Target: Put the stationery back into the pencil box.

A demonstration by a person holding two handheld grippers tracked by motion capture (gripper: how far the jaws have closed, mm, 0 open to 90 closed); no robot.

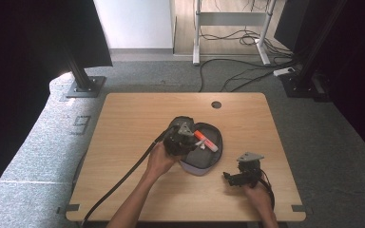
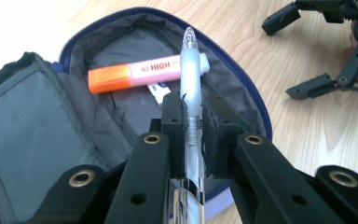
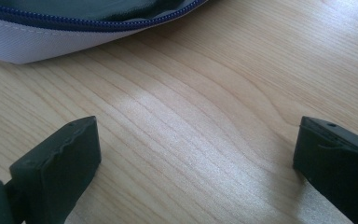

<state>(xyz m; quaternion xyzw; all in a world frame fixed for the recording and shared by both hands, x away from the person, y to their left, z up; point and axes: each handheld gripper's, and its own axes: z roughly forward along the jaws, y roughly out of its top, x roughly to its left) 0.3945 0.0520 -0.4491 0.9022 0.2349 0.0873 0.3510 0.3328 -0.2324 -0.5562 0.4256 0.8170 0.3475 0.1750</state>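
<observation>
We see the left gripper [image 2: 193, 126] pinching one clear pen [image 2: 190, 88] between its pads, above the open pencil case [image 2: 37, 140] that lies on the tabletop [image 1: 123, 123]. Inside the case we count one highlighter [image 2: 135, 74] (orange cap, pink body). The right gripper [image 3: 196, 163] has its jaws spread wide with nothing between them, low over the bare wood, near the edge of the case. We count two grippers, one pen, one highlighter, one case.

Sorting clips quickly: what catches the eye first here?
The left gripper, shut on a clear pen, hangs over the open grey pencil case at the table's middle. An orange-capped pink highlighter lies inside the case. The right gripper rests open-jawed on the wooden table.
</observation>
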